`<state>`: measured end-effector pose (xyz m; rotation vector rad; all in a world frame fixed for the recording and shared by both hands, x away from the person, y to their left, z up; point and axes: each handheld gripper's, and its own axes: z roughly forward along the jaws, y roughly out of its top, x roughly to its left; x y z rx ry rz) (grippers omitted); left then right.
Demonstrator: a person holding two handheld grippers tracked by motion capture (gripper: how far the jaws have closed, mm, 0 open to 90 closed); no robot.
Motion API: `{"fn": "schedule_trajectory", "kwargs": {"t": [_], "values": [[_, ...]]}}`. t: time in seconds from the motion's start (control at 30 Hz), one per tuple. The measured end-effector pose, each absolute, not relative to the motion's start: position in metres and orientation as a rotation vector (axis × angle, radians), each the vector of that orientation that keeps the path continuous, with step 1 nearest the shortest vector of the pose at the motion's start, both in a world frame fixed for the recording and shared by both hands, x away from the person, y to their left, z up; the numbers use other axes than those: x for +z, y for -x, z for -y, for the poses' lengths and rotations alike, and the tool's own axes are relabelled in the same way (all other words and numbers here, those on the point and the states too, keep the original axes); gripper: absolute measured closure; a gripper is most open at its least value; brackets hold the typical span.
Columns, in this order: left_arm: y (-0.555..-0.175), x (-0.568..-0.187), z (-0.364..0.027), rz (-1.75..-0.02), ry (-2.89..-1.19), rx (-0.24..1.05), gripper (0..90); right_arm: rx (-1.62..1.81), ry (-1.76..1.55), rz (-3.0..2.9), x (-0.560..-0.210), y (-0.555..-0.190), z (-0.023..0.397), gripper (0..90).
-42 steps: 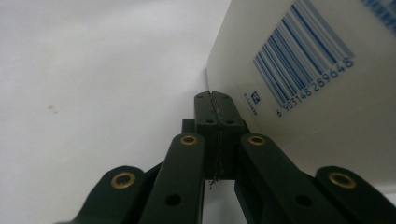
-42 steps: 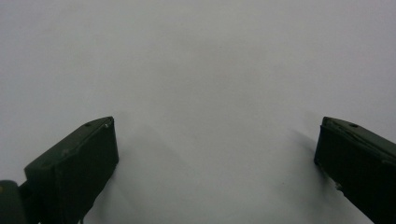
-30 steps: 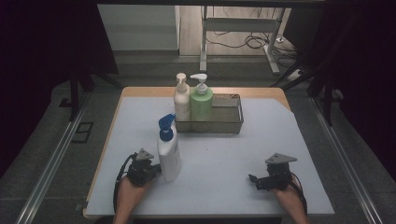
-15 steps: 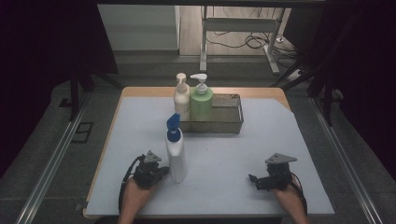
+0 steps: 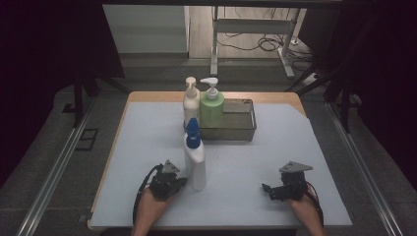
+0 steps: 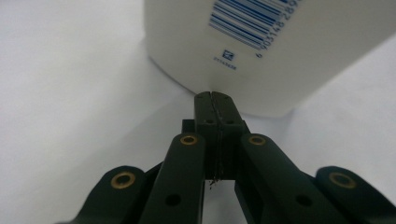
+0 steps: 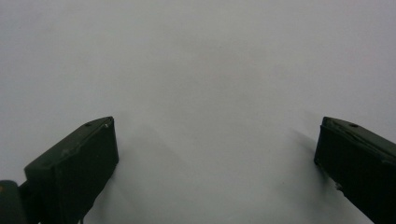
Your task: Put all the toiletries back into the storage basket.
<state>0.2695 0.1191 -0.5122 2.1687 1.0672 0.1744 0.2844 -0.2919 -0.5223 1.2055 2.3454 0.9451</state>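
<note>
Bottle position: the white bottle with the blue cap (image 5: 195, 162) has slid across the mat toward the right, from near the left side of the mat to a spot closer to its middle, now in line with the front of the wire basket (image 5: 246, 129).
Left gripper position: the left gripper (image 5: 183, 182) has travelled right along with the bottle, its closed jaw tips against the bottle's base.
Left forearm: it now comes in from the bottom edge further right.
</note>
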Motion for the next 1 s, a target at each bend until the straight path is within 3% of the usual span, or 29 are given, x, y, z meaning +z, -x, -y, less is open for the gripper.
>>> {"fn": "schedule_trajectory", "kwargs": {"t": [0.7,1.0], "values": [[-0.276,-0.514,-0.095,-0.974,-2.186,0.128,88.7,0.943,-1.206,-2.345,-0.522,-0.284,0.292,0.0],[-0.267,-0.511,-0.109,-0.969,-2.187,0.188,70.7,0.937,-1.210,-2.348,-0.522,-0.285,0.291,0.0]]}}
